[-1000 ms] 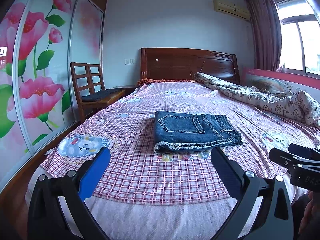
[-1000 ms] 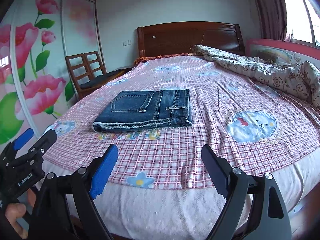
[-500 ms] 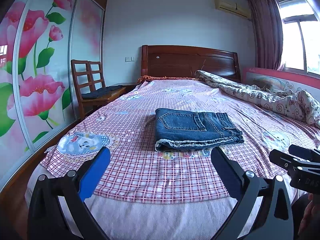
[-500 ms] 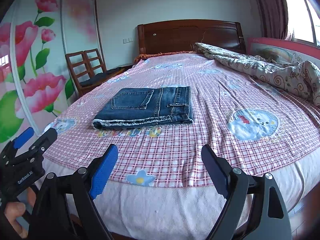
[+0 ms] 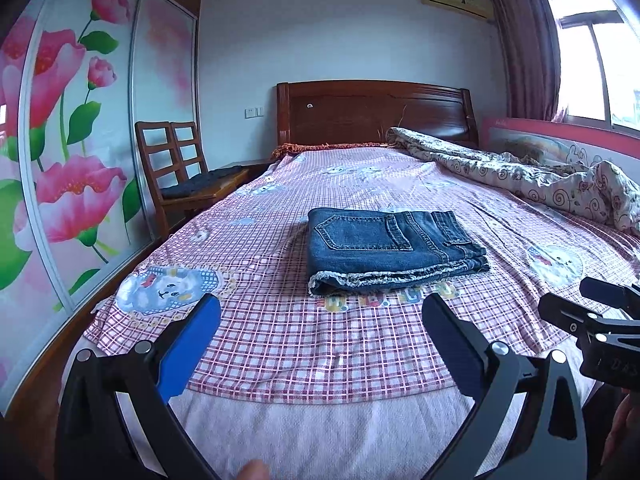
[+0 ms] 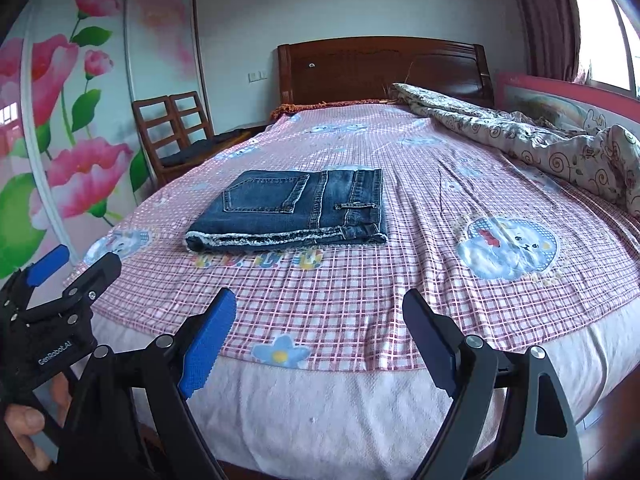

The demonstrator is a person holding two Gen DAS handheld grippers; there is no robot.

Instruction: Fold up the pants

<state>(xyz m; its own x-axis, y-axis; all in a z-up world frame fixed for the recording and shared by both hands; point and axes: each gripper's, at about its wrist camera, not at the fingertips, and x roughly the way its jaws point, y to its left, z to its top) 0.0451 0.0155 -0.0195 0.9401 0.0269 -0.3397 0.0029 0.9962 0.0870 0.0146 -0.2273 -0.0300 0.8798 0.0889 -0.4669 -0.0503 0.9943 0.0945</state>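
Both grippers, left [image 5: 320,320] and right [image 6: 316,316], gape wide and hold nothing, now pulled farther back past the bed [image 6: 360,400] edge. The pants [image 5: 384,250] lie folded at twelve o'clock, untouched; the folding looks finished.

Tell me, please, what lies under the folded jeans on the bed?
The folded jeans rest on the pink checked bedsheet. A strip of colourful printed letters shows just past their frayed near edge. Whatever the sheet carries directly beneath the denim is covered.
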